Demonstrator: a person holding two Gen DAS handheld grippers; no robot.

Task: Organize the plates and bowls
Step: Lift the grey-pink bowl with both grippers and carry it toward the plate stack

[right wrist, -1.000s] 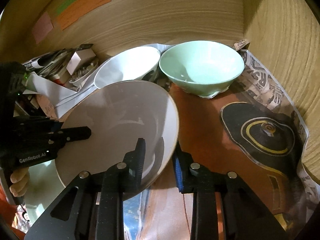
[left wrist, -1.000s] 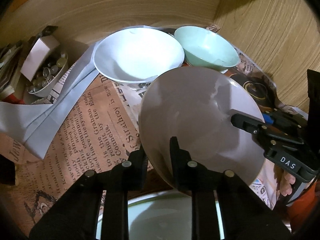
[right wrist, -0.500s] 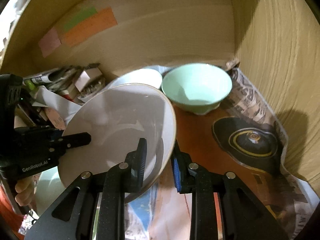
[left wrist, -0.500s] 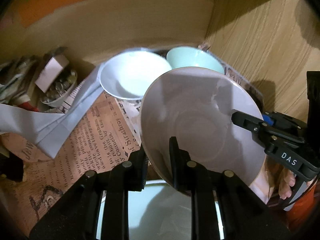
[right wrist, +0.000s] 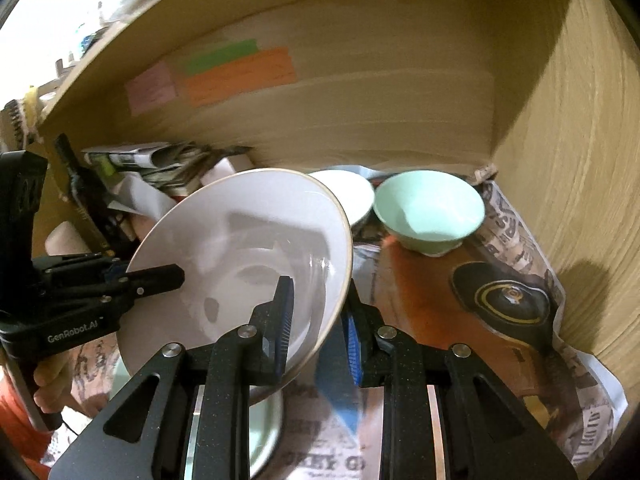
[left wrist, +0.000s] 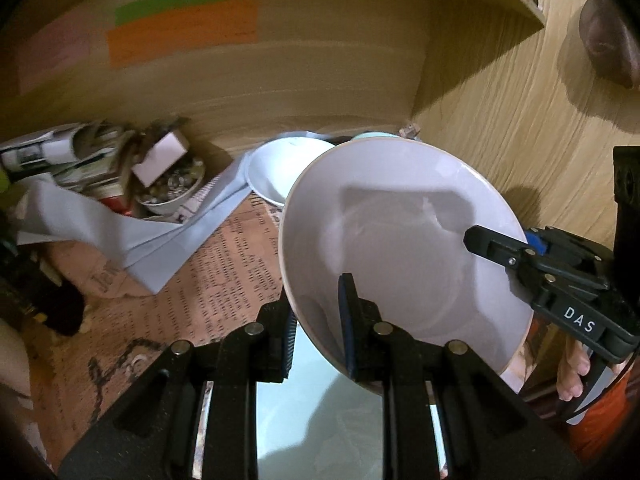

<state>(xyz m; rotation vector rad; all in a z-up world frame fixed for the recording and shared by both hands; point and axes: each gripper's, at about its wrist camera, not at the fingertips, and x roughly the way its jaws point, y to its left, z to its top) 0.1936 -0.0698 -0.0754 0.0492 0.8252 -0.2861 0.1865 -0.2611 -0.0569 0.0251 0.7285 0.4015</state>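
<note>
Both my grippers hold one wide shallow bowl (left wrist: 404, 248) by opposite sides of its rim: left gripper (left wrist: 320, 324) clamped tight on the near-left rim, right gripper (right wrist: 316, 320) pinched on the right rim, one pad inside, one outside each. The bowl hangs tilted, clear of the newspaper-lined shelf (right wrist: 420, 300), above another pale dish (right wrist: 264, 432) that sits at the shelf's front edge.

Handling, my guess: glazed ceramic, stiff, fairly heavy for a rim pinch, slick under the pads, chips or shatters if dropped. Thin rim is the only grab point; two opposed grips keep it from swinging. Keep both clamped until it rests on something.

Looks: pale grey-white, glossy, thin tan edge line, flat round centre, empty and clean.

Other task items: white bowl (right wrist: 348, 196) and mint green bowl (right wrist: 428, 208) side by side near the shelf's back right corner, both upright, empty. Back left corner is clutter: papers (left wrist: 68, 160) and a small dish of bits (left wrist: 172, 192). Sticky notes (right wrist: 236, 72) on the back wall.
</note>
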